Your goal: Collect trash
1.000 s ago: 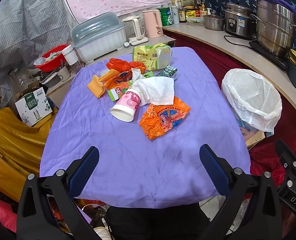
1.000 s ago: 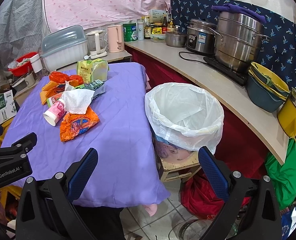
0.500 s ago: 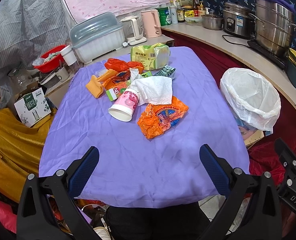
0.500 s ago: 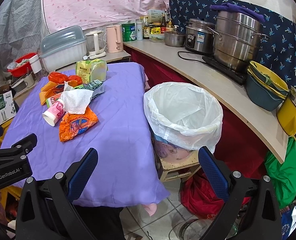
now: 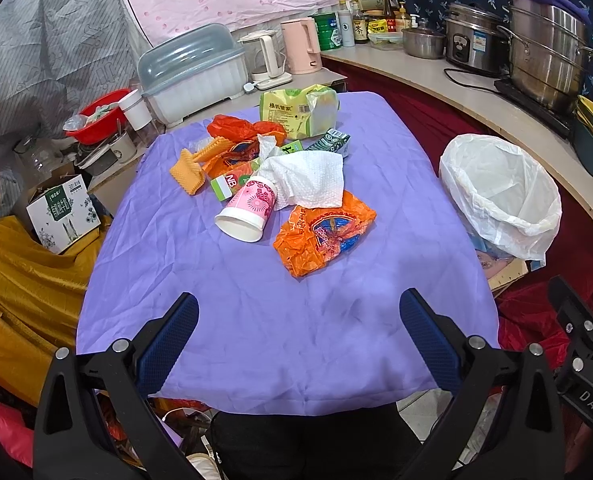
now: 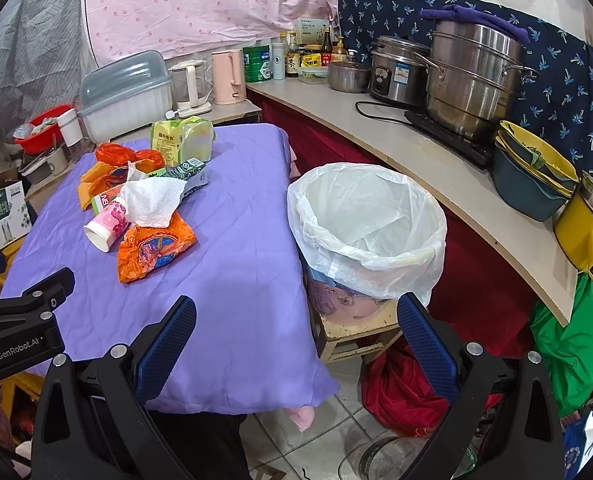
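Trash: I see a crumpled orange plastic wrapper (image 5: 323,232), tipped pink paper cup (image 5: 248,212) and white paper towel (image 5: 308,178) heaped mid-tabletop on purple cloth (image 5: 256,332) | white-lined bin (image 6: 366,232) stands beside the tabletop's right edge, below the kitchen counter (image 6: 436,160) | left gripper (image 5: 298,340) and right gripper (image 6: 296,342) jaws spread wide, empty.

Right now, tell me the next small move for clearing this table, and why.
Probably ease the left gripper forward toward the orange wrapper. Both grippers are open and hold nothing, all the trash lies on the purple cloth, and that wrapper is the nearest piece, lying clear at the pile's edge. The lined bin stands open to the table's right, beside the right gripper.
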`<move>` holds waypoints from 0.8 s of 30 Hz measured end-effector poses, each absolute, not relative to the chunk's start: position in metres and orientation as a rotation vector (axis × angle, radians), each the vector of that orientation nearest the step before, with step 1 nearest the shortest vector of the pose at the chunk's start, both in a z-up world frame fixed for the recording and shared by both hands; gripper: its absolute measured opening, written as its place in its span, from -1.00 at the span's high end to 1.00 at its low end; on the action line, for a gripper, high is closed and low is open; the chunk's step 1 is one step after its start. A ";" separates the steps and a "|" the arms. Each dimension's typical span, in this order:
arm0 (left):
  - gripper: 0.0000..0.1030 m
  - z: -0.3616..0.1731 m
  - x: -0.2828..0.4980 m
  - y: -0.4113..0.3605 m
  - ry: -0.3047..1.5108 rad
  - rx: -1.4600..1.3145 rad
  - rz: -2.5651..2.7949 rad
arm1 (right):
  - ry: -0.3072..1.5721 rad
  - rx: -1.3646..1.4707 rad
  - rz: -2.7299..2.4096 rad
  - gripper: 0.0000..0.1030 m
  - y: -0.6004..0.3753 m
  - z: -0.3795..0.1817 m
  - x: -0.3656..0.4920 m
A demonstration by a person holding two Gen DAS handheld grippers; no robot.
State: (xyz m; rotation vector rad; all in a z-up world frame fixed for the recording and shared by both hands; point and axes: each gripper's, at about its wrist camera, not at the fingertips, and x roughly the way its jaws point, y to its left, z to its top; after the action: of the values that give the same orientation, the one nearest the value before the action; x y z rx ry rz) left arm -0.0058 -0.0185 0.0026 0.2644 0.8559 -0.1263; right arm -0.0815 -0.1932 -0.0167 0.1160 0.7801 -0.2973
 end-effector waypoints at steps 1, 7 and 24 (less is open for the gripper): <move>-0.87 0.001 -0.005 -0.019 0.856 0.265 -0.128 | 0.781 0.115 -0.298 -0.87 -0.194 -0.017 -0.082; -0.87 0.001 -0.005 -0.020 0.857 0.265 -0.129 | 0.781 0.116 -0.297 -0.87 -0.193 -0.017 -0.081; -0.87 -0.003 0.000 -0.019 0.868 0.245 -0.155 | 0.786 0.117 -0.300 -0.87 -0.195 -0.018 -0.081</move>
State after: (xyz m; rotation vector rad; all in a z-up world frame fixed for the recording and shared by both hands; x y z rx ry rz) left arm 0.0002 -0.0187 -0.0034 0.2448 0.8678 -0.1548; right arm -0.0808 -0.1946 -0.0181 0.1173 0.7857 -0.3005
